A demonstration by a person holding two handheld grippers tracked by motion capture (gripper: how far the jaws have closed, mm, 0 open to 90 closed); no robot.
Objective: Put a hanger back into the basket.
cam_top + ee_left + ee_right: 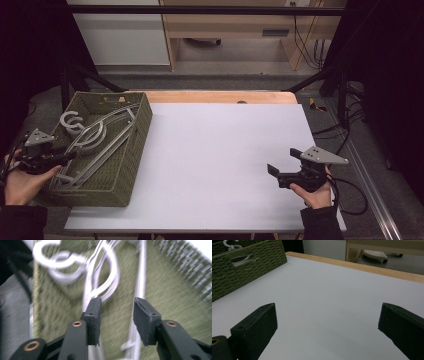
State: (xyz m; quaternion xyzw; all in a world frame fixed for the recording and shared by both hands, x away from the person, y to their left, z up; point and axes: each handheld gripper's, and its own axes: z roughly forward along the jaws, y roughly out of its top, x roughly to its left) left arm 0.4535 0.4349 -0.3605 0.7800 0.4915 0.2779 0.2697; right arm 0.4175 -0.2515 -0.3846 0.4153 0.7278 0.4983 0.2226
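A green woven basket (142,131) stands at the table's left and holds several pale grey clothes hangers (95,135). My left gripper (69,155) reaches into the basket from its left side, just above the hangers. In the left gripper view the jaws (117,302) stand apart with nothing pressed between them. Blurred white hangers (100,277) lie on the basket floor below and ahead. My right gripper (283,161) hovers over the white table top at the right, wide open and holding nothing. In the right gripper view (327,322) the basket (249,270) shows at the upper left.
The white table top (220,160) stretches between basket and right hand, with a wooden edge (220,96) at the back. Behind the table stand a cabinet and wooden furniture (235,25). Cables (350,190) trail off the table's right side.
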